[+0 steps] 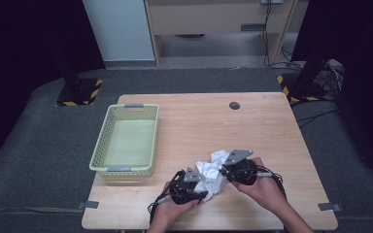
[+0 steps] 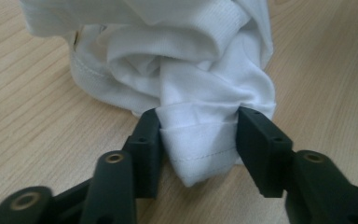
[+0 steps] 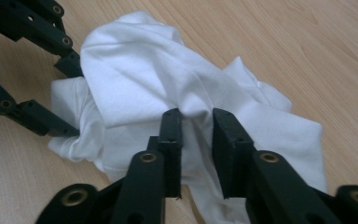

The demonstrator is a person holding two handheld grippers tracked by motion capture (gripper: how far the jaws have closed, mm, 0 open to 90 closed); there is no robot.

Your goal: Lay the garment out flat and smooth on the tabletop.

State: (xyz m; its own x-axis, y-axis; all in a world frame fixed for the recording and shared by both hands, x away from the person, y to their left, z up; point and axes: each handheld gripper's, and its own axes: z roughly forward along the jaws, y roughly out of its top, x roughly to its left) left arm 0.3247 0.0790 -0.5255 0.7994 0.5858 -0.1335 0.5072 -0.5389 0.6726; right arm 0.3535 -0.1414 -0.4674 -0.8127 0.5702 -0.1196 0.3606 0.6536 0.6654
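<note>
Left tool (image 2: pixel 198 135) and right tool (image 3: pixel 196 140) pinch white cloth (image 1: pixel 212 174), basket (image 1: pixel 126 167) nearby

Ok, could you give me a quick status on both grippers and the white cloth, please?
Left gripper clamped on a hemmed fold of the white cloth. Right gripper pinching a ridge of it. Basket off to the side; nothing in the way.

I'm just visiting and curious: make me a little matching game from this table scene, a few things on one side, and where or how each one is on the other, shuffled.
Things:
1. basket
2. white cloth
3. left gripper
4. right gripper

Descriptions:
A. crumpled between the two hands, near the front edge of the table
B. jaws pinching a stitched hem
C. pale green, on the left part of the table
D. jaws pressed into a raised fold on top of the bundle

Pairs: 1-C, 2-A, 3-B, 4-D
</note>
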